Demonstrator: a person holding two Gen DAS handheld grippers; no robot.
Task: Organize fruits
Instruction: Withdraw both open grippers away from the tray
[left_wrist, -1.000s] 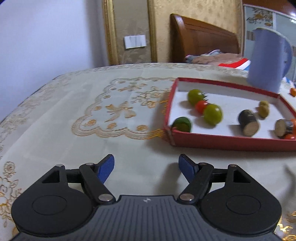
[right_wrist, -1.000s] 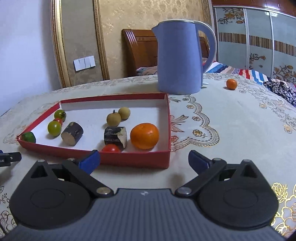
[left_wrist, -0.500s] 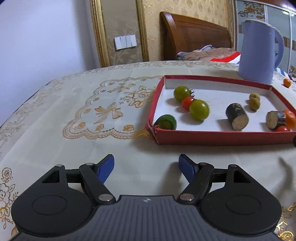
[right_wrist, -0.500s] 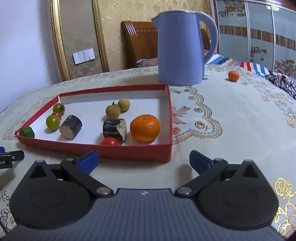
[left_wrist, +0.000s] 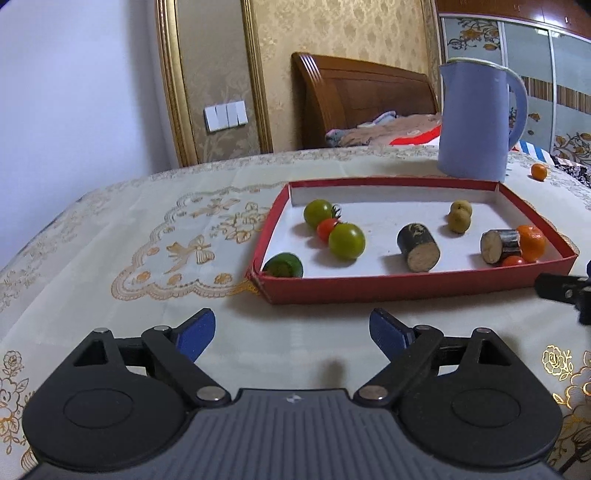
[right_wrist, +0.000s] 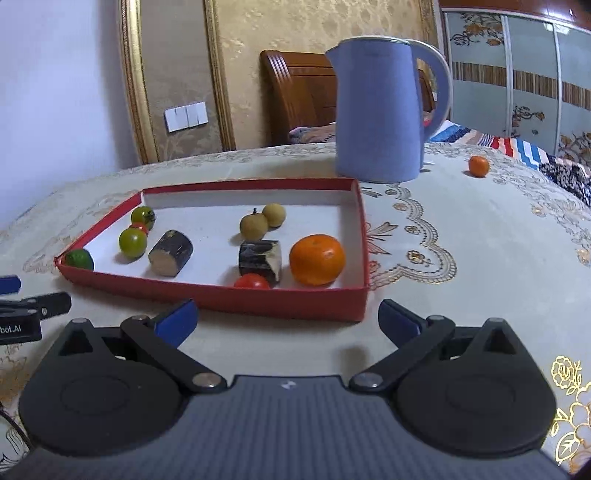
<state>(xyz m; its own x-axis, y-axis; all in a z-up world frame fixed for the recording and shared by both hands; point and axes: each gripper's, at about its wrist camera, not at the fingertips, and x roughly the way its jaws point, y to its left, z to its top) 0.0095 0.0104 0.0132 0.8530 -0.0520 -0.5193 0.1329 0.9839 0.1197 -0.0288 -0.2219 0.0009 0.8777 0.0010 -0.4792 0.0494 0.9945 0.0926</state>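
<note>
On the table (right_wrist: 480, 229) sat the tray (right_wrist: 221, 295), the kettle (right_wrist: 376, 118) just behind its far right corner. A lone mandarin (right_wrist: 478, 166) lay right of the kettle. Inside the tray, tomatoes (right_wrist: 133, 242) clustered left, cane pieces (right_wrist: 170, 253) middle, an orange (right_wrist: 317, 259) near right.

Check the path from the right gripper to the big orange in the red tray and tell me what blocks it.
Only the red tray's near wall stands between the open, empty right gripper and the big orange. Beyond the wall nothing lies in front of the orange; the dark cut piece and a red tomato sit to its left.
</note>
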